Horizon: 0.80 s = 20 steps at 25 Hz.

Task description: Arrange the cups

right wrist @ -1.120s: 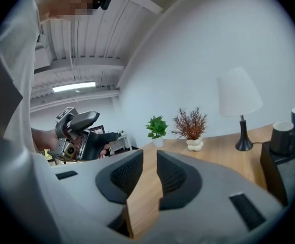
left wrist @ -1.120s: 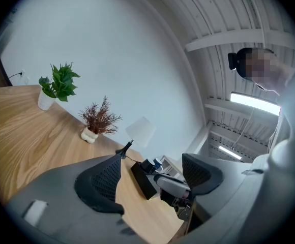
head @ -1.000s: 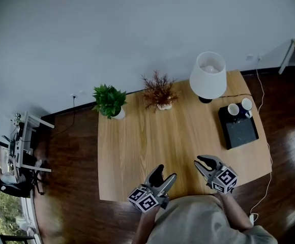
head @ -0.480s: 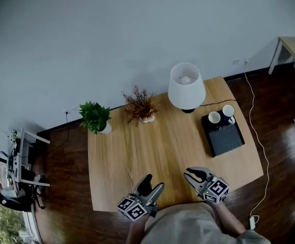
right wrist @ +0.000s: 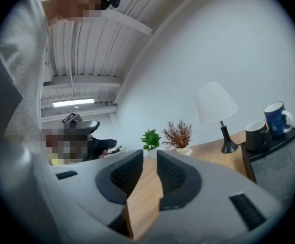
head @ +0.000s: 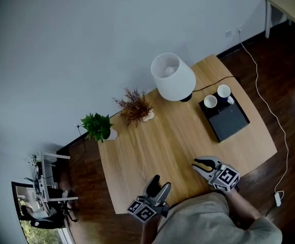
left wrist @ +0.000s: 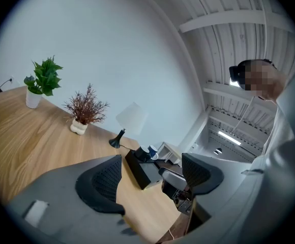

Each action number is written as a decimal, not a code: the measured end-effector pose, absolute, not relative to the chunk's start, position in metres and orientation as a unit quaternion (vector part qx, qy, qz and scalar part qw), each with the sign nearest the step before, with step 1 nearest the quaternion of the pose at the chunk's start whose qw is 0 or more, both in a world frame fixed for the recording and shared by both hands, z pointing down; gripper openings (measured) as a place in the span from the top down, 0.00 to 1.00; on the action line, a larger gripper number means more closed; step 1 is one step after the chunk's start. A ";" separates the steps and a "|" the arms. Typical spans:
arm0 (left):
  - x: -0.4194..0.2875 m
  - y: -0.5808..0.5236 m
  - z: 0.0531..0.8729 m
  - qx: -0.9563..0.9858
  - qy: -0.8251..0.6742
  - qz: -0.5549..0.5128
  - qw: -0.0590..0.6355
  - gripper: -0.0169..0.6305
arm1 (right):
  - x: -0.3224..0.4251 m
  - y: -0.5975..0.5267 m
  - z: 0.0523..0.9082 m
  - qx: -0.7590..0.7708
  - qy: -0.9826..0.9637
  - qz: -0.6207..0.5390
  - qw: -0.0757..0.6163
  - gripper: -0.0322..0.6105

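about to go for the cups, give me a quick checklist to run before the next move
1. Left gripper open and empty: ok.
2. Right gripper open for a grasp: not ok, jaws together with nothing between them.
3. Black cup and blue cup upright on the tray: ok.
4. Grippers close to the cups: not ok, both are at the table's near edge.
5. Lamp off the line to the tray: ok.
6. Cups empty: cannot tell.

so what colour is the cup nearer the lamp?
Black, or very dark. The cup shows best in the right gripper view, beside the blue mug.
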State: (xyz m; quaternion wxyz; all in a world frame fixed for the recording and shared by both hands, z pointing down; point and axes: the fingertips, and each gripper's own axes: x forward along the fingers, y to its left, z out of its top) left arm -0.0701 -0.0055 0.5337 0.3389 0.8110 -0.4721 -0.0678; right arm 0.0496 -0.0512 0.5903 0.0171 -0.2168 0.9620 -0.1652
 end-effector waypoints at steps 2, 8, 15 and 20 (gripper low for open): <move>-0.075 -0.008 0.531 0.814 -0.469 -0.069 0.337 0.39 | 0.050 -0.053 0.590 -0.227 0.959 -0.168 0.018 0.83; -0.098 -0.011 0.535 0.828 -0.443 -0.083 0.333 0.39 | 0.041 -0.064 0.576 -0.266 0.953 -0.146 0.011 0.83; -0.175 0.004 0.538 0.832 -0.433 -0.126 0.324 0.39 | 0.002 -0.057 0.555 -0.319 0.938 -0.135 0.003 0.83; -0.230 0.017 0.540 0.826 -0.431 -0.164 0.326 0.39 | -0.036 -0.051 0.541 -0.319 0.936 -0.152 0.008 0.83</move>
